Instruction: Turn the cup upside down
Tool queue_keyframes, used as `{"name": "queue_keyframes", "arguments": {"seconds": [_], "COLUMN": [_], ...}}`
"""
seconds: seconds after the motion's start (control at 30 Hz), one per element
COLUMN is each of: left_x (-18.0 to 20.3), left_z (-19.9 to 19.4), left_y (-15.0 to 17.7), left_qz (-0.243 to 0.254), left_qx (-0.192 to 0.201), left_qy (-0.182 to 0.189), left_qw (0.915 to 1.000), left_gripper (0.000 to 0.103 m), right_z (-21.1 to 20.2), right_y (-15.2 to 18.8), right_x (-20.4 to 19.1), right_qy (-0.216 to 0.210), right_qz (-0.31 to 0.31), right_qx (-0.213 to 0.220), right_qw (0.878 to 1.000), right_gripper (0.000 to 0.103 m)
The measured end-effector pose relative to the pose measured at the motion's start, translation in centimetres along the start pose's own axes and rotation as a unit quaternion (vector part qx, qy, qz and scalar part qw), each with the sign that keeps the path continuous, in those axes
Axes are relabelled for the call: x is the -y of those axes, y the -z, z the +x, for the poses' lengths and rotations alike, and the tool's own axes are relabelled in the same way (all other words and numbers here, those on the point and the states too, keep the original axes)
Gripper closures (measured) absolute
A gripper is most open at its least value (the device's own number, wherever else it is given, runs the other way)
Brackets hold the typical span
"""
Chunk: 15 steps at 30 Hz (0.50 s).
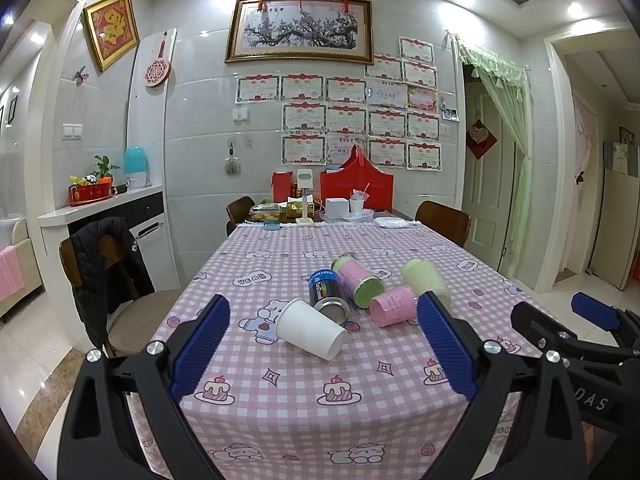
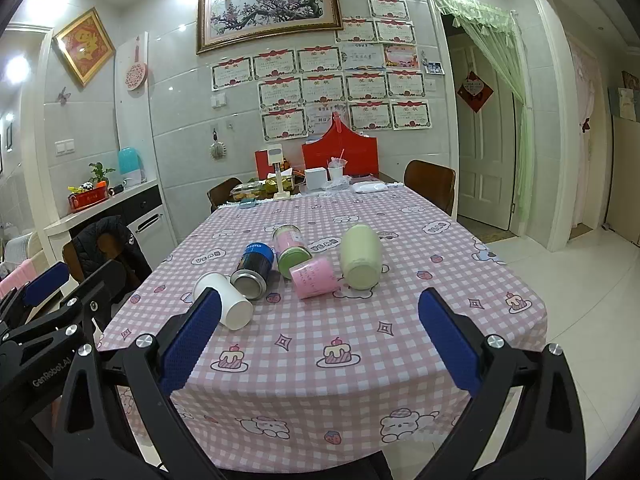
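Observation:
Several cups and cans lie on their sides in a cluster on the pink checked tablecloth (image 1: 320,384). A white paper cup (image 1: 310,330) (image 2: 224,300) lies nearest me. Behind it lie a dark blue can (image 1: 328,292) (image 2: 253,266), a pink-and-green can (image 1: 357,280) (image 2: 290,250), a pink cup (image 1: 393,305) (image 2: 314,278) and a pale green cup (image 1: 425,278) (image 2: 361,258). My left gripper (image 1: 324,356) is open and empty, in front of the white cup. My right gripper (image 2: 320,344) is open and empty, short of the cluster; it also shows in the left wrist view (image 1: 560,320).
The table's far end holds red boxes (image 1: 358,184), a white box (image 1: 338,208), food trays and a small stand. Wooden chairs stand at the far left (image 1: 240,208), far right (image 1: 444,220) and near left, with a black jacket (image 1: 104,268). A counter is on the left.

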State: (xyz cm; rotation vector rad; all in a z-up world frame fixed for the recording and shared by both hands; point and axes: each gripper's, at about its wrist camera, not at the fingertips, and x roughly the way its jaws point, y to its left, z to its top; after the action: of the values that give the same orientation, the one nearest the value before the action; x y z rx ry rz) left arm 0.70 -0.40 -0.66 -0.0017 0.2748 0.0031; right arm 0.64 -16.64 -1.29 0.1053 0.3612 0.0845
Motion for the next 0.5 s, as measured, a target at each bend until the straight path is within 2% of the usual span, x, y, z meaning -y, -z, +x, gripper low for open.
{"name": "queue_keyframes", "arguments": {"seconds": [0.5], "left_x": [-0.82], "left_z": [0.41], "left_y": [-0.13], "left_qz": [-0.009], "left_qx": [-0.002], "left_qy": [0.002], "left_qw": [1.0000], "left_gripper": [0.010], "right_z": [0.77], "right_y": [0.01], "right_x": [-0.46], "right_qy": [-0.001], "right_qz": [-0.008], "right_qx": [-0.012], "right_qw": [1.000], "right_gripper": [0.008]}}
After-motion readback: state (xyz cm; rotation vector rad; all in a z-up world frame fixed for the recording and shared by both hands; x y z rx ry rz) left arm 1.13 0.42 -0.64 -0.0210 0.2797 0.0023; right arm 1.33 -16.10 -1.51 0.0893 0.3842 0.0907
